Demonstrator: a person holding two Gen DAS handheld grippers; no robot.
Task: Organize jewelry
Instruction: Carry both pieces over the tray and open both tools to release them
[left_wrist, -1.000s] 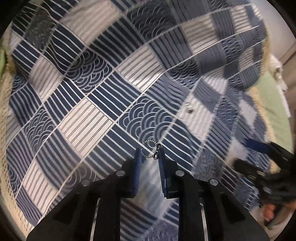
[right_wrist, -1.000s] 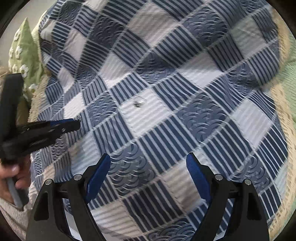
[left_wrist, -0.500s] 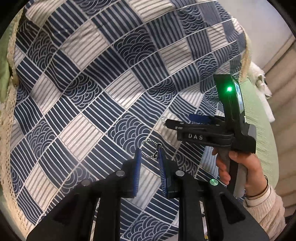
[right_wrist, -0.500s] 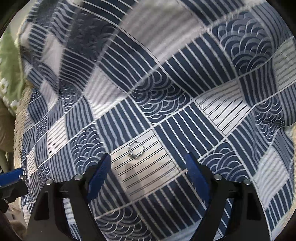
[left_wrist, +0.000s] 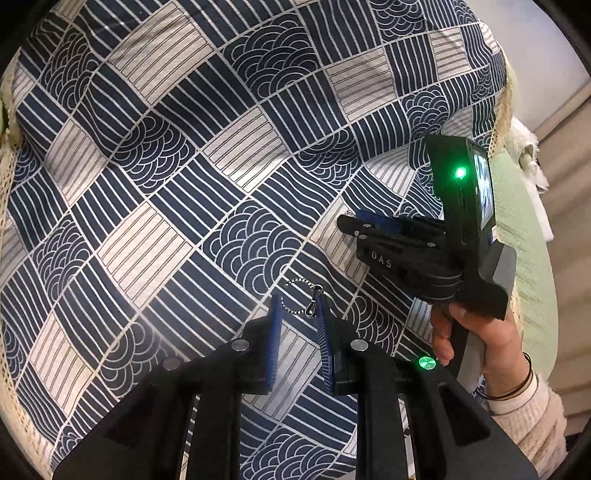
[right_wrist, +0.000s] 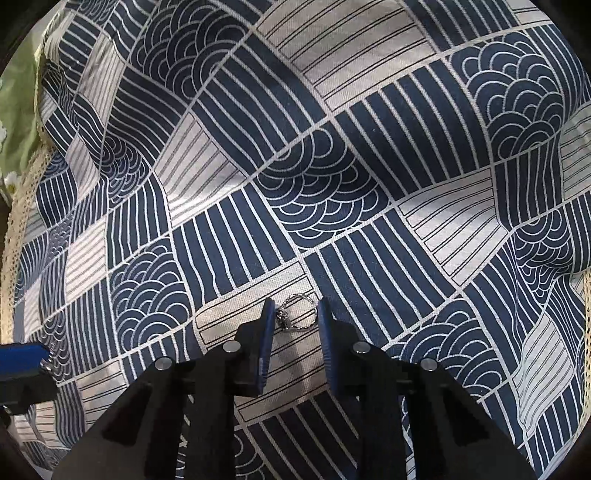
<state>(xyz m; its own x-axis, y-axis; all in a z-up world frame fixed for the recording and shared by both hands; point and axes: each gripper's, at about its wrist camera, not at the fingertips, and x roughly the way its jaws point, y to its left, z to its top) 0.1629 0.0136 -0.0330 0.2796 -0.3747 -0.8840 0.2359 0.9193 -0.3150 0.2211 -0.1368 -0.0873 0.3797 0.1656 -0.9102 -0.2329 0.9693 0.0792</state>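
My left gripper (left_wrist: 298, 309) is shut on a small beaded silver ring with a bow charm (left_wrist: 301, 301), held between its blue pads above the blue-and-white patterned cloth (left_wrist: 166, 177). My right gripper (right_wrist: 294, 318) has closed its blue pads around a twisted silver ring (right_wrist: 297, 314) that lies on a pale striped patch of the cloth (right_wrist: 369, 147). The right gripper also shows in the left wrist view (left_wrist: 351, 221), tips down at the cloth, to the right of my left gripper. The left gripper's blue tip shows at the left edge of the right wrist view (right_wrist: 26, 356).
The cloth covers a soft surface with a cream lace border (left_wrist: 7, 206). Green bedding (left_wrist: 517, 221) lies beyond the right edge, and green floral fabric (right_wrist: 14, 110) at the left in the right wrist view. A hand (left_wrist: 480, 339) holds the right gripper's handle.
My right gripper has dropped to the cloth and its wide-open jaws have closed around the twisted ring. My left gripper has kept its hold on the beaded ring and lifted away a little.
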